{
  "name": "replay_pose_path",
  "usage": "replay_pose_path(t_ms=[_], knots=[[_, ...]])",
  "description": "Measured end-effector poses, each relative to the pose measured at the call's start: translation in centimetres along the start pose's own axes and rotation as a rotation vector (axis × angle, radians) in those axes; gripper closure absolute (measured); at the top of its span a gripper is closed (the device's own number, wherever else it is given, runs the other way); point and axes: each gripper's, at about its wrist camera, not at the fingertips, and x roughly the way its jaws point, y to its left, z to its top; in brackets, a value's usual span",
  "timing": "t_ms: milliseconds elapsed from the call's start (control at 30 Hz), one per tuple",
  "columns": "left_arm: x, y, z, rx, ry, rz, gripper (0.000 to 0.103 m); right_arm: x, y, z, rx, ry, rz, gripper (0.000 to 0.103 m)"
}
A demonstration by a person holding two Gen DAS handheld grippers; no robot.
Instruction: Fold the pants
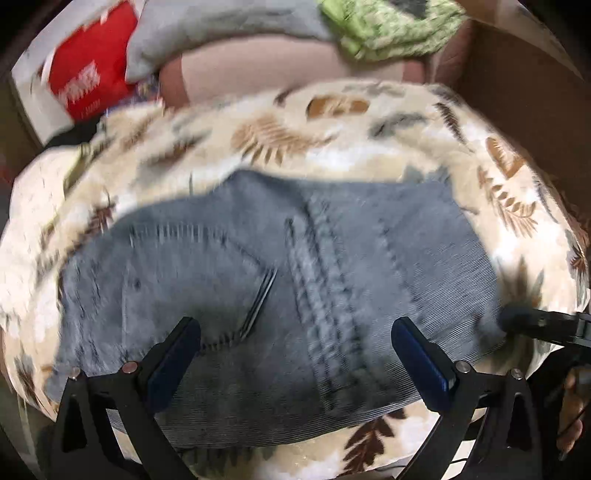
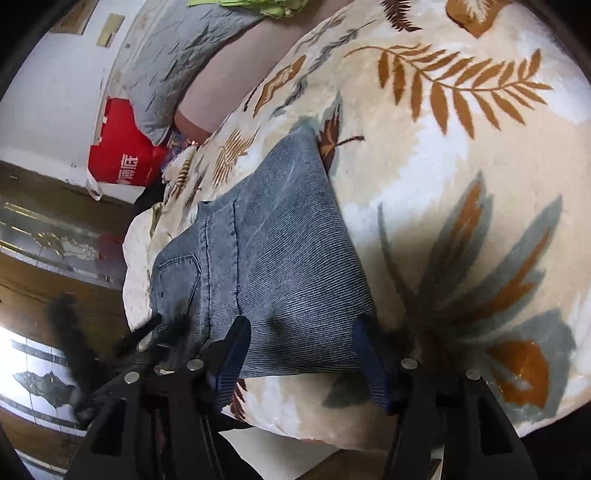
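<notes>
Grey-blue denim pants (image 1: 280, 288) lie folded in a compact block on a cream blanket with a leaf print (image 1: 280, 140). The back pocket and seat seam face up. My left gripper (image 1: 295, 332) is open, its jaws wide apart just above the near part of the pants, holding nothing. In the right wrist view the pants (image 2: 273, 258) stretch away from the camera. My right gripper (image 2: 301, 332) is open at the pants' near edge, with the fabric between its blue pads but not clamped. The right gripper also shows in the left wrist view at the pants' right edge (image 1: 517, 319).
A grey pillow (image 1: 221, 33) and green patterned cloth (image 1: 388, 29) lie at the far end of the bed. A red and white box (image 2: 118, 155) stands beside the bed by a white wall. Wooden floor and patterned tiles (image 2: 37, 384) lie left of the bed's edge.
</notes>
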Motion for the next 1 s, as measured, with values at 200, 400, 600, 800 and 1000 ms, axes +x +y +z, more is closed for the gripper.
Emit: replay_pose_path(t_ms=[200, 400, 600, 800, 1000], knots=[[4.0, -0.3, -2.1, 0.02, 0.109, -0.004, 0.0, -0.4, 0.6, 1.4, 0.042, 0.059, -0.02, 0.042], [4.2, -0.4, -1.9, 0.034, 0.102, -0.012, 0.0, -1.5, 4.5, 6.2, -0.015, -0.016, 0.037, 0.041], [4.2, -0.3, -2.0, 0.028, 0.099, -0.026, 0.0, 5.9, 1.2, 9.4, 0.102, 0.083, -0.021, 0.041], [4.2, -0.2, -1.9, 0.019, 0.101, -0.029, 0.0, 1.8, 3.1, 7.0, 0.035, -0.025, 0.029, 0.042], [4.1, -0.2, -1.8, 0.003, 0.113, -0.029, 0.0, 0.9, 2.0, 0.9, 0.005, 0.02, 0.064, 0.038]])
